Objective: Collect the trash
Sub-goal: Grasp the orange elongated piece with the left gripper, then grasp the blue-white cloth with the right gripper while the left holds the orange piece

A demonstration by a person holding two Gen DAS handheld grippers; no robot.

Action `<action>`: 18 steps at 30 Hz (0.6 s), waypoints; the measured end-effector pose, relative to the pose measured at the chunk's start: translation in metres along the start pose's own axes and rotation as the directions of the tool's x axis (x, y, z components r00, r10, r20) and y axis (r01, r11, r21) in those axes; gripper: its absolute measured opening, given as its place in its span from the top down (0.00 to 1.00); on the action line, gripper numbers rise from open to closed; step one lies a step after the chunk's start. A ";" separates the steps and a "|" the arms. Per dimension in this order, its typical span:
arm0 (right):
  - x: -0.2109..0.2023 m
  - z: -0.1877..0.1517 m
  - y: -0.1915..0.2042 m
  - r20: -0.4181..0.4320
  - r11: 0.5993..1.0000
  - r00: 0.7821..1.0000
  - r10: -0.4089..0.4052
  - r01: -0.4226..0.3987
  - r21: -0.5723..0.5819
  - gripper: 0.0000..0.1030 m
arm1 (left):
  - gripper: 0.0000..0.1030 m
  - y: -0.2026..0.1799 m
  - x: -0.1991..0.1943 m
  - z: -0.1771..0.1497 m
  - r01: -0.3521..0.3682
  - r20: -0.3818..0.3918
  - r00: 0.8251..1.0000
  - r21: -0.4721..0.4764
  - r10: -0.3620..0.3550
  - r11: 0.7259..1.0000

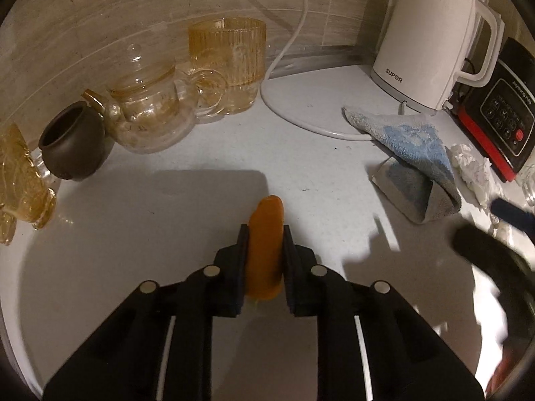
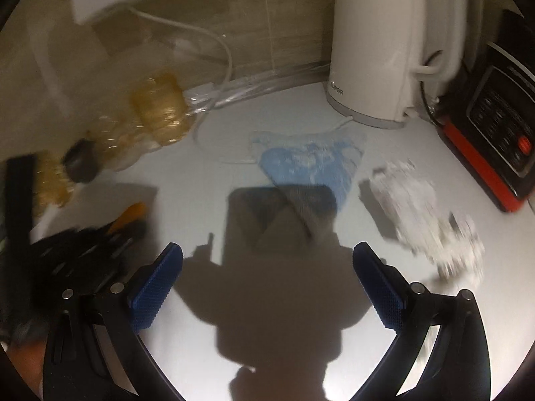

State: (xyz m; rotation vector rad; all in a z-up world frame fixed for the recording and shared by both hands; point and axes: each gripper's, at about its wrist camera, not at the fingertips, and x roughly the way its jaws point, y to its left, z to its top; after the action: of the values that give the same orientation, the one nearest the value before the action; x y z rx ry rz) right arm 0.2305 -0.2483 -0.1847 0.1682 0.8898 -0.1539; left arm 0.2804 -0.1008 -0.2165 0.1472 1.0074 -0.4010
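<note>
Left gripper point(image 1: 265, 234) angled steeply down at the white counter point(image 1: 167, 220), black fingers point(image 1: 241, 244) pinched tight on an orange peel point(image 1: 265, 250). Peel standing on edge between the pads, its rounded tip poking out past the fingertips, lower end showing behind them, resting on or just over the counter; cannot tell which. In the right wrist view, the same gripper seen blurred at the left edge, orange tip sticking out of it.

Right gripper point(image 2: 267, 257) also tilted down toward the counter, blue ribbed fingers point(image 2: 157, 287) spread wide, nothing between them. Only shadow on the bare counter in the gap. Whole view smeared by motion blur.

Crumpled white tissue point(image 2: 411, 197) lying on the counter ahead and to the right of the right gripper, apart from its fingers, just beside a folded blue cloth point(image 1: 414, 153). Cloth draped near the base of a white kettle point(image 1: 431, 33), black and red appliance point(image 1: 501, 110) to the kettle's right.

Along the back wall on the left: glass teapot point(image 1: 150, 107), amber ribbed glass mug point(image 1: 227, 63), small dark pot point(image 1: 72, 143). White cable point(image 1: 294, 33) looping down the wall and across the counter.
</note>
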 end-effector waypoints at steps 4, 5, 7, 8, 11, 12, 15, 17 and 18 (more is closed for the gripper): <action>0.030 0.021 -0.003 -0.024 0.999 0.999 -0.022 0.022 0.030 0.02 | 0.82 0.001 0.001 0.001 0.008 0.002 1.000 0.007 -0.008 1.000; 0.036 0.025 -0.004 -0.031 0.999 0.999 -0.032 0.033 0.038 0.03 | 0.82 0.001 0.001 0.000 0.005 0.001 1.000 0.008 -0.005 1.000; 0.046 0.031 -0.008 -0.047 0.997 0.998 -0.043 0.046 0.054 0.16 | 0.82 0.002 0.003 0.001 0.007 0.004 1.000 0.009 -0.007 1.000; 0.052 0.034 -0.009 -0.063 0.997 0.997 -0.044 0.048 0.062 0.20 | 0.82 0.002 0.004 0.001 0.004 0.005 1.000 0.009 -0.004 1.000; 0.060 0.037 -0.010 -0.070 0.996 0.995 -0.073 0.077 0.050 0.52 | 0.83 0.002 0.005 0.000 -0.001 0.009 1.000 0.009 0.001 1.000; 0.060 0.038 -0.010 -0.068 0.996 0.995 -0.073 0.076 0.045 0.70 | 0.83 0.001 0.005 0.000 0.000 0.011 1.000 0.010 0.000 1.000; 0.056 0.037 -0.014 -0.061 0.997 0.997 -0.049 0.053 0.055 0.92 | 0.83 -0.001 0.003 -0.001 -0.005 0.017 1.000 0.012 0.005 1.000; 0.051 0.033 -0.015 -0.056 0.997 0.998 -0.036 0.040 0.059 0.93 | 0.83 -0.002 -0.001 -0.003 -0.005 0.020 1.000 0.010 0.004 1.000; 0.047 0.030 -0.015 -0.053 0.998 0.998 -0.030 0.033 0.058 0.93 | 0.83 -0.002 -0.003 -0.004 -0.004 0.022 1.000 0.010 0.004 1.000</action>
State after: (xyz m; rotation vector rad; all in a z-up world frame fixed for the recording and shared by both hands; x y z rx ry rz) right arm 0.2796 -0.2720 -0.2044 0.2140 0.9410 -0.2061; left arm 0.2748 -0.1010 -0.2158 0.1537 0.9829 -0.4032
